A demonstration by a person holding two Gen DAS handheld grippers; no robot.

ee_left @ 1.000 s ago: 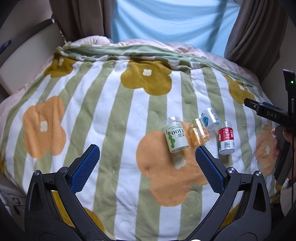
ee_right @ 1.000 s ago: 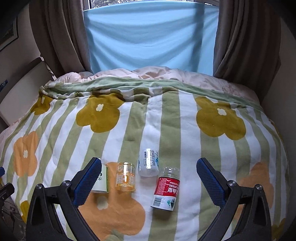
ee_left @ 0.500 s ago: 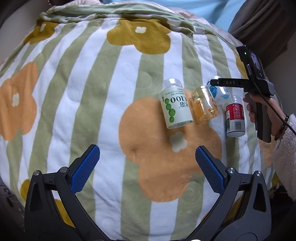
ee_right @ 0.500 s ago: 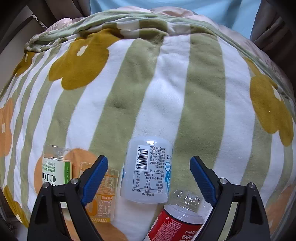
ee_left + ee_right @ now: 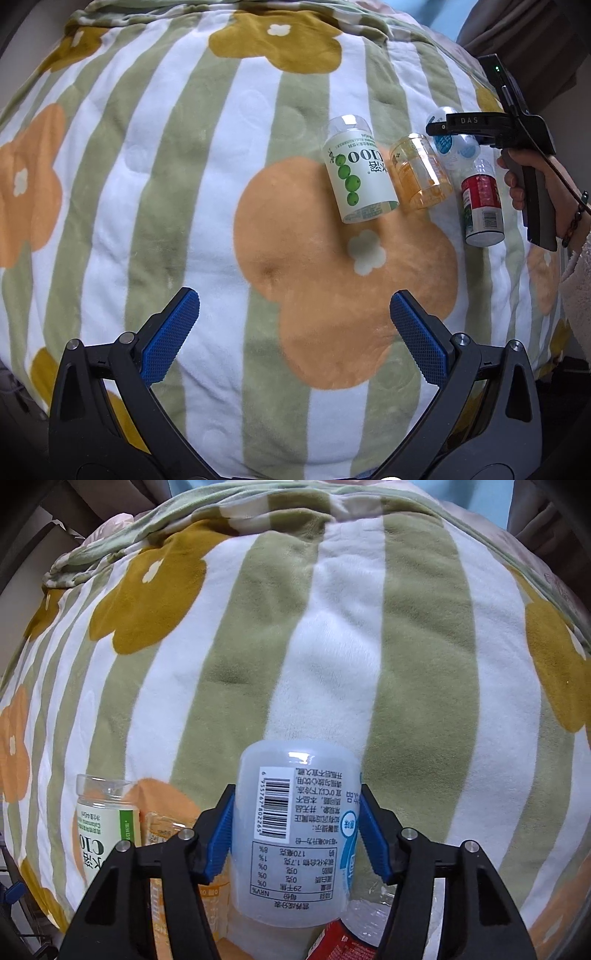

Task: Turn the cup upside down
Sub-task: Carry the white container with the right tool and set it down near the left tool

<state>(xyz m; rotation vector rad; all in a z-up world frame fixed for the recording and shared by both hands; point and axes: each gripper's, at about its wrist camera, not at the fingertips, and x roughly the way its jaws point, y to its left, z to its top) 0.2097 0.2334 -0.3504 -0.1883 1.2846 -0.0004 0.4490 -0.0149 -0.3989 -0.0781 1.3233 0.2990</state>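
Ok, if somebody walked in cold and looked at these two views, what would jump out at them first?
Probably the right gripper, its blue pads pressed on either side of the translucent white cup with a barcode label, lying on the flowered striped blanket. Next, the row of cut bottle cups beside it: a green-labelled one, an orange one and a red-labelled one. The left gripper hangs wide open and empty over the big orange flower.

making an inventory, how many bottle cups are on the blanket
4, in a row: green-label cup leftmost, orange cup beside it, white-blue cup between the right gripper fingers, red-label cup rightmost. None seem hidden.
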